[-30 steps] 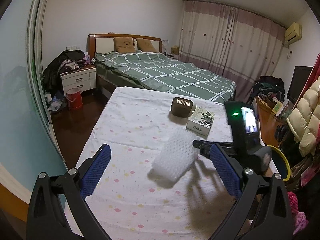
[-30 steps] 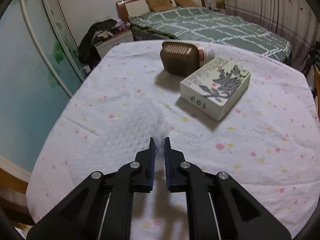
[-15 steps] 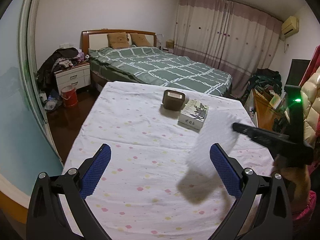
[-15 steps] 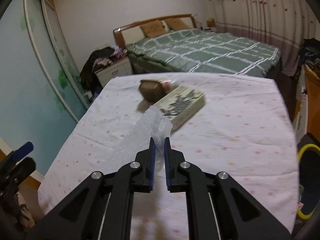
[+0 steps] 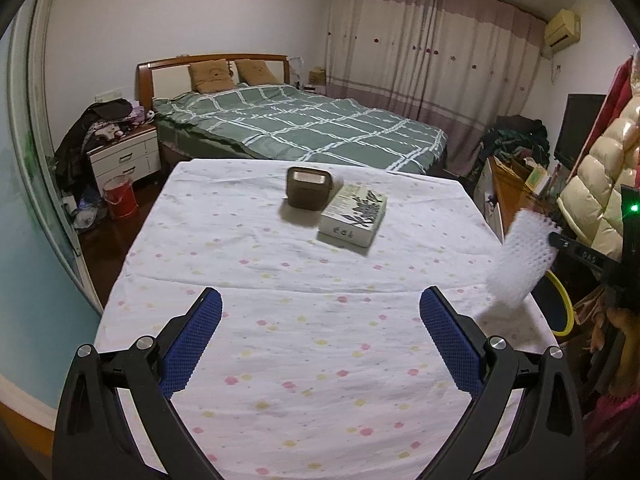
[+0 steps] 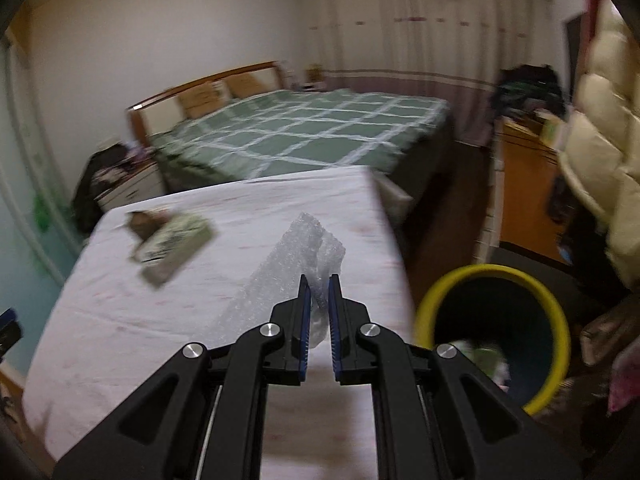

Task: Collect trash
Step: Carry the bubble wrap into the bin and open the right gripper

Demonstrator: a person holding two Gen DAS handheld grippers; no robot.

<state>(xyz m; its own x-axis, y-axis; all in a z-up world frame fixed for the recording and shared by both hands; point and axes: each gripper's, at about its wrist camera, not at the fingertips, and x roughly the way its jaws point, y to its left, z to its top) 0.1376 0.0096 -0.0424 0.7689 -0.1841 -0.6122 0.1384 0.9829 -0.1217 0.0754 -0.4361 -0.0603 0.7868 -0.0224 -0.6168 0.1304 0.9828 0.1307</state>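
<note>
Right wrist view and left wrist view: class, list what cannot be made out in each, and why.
- Right wrist: box print, blurred by motion.
- Right wrist: bin contents, dark, partly behind the right tool.
- Left wrist: bin mostly behind the bubble wrap and table.
- Left wrist: right tool's body, cut by the edge.

Left gripper (image 5: pixel 320 334) open over table (image 5: pixel 280 264); right gripper (image 5: pixel 560 240) at right edge pinches bubble wrap (image 5: pixel 520 256); box (image 5: pixel 354 214) far.
</note>
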